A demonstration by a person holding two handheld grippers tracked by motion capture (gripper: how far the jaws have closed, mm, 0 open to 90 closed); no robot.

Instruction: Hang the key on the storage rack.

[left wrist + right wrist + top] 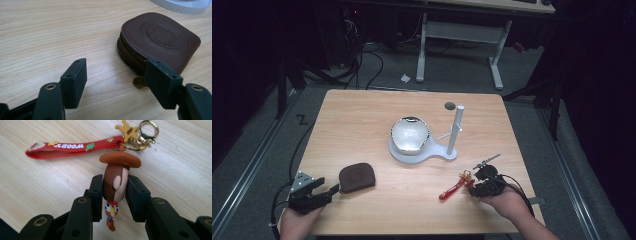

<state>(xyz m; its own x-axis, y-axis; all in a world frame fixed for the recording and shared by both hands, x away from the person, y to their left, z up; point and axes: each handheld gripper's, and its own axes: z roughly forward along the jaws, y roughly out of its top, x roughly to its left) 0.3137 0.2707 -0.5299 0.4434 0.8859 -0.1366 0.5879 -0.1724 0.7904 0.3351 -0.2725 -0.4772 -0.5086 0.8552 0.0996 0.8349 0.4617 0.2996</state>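
Woody keychain figure [115, 187], a small rubbery cowboy doll with a brown hat, brown hair and a peach-coloured ear, sits head-first between the two black pads of the right gripper [115, 196]. Both pads press on the sides of its head, so the jaws are clamped on it; its little body and boot hang down in the gap toward the camera in the right gripper view. From the hat's crown a gold ring leads to a yellow sheriff-star charm [127, 130], a gold lobster clasp [148, 133] and a red rubber wrist strap [72, 147] lettered WOODY, all lying flat on the light wooden table [45, 187] just beyond the jaw tips. In the high view the right gripper [473, 186] rests near the table's front right, with the strap [451, 190] stretched out to its left.

At the front left, the left gripper [333, 189] lies low over the table, jaws standing wide apart with nothing between them. A dark brown leather zip pouch [160, 40] with an embossed round crest lies flat just beyond; the right-hand pad in the left gripper view sits right against its zipped edge, by the zip pull, while the other pad is over bare wood.

Mid-table, well apart from both grippers, stands a white base [447, 154] with an upright white post [455, 129] and a shiny silver bowl [410, 134] on it.
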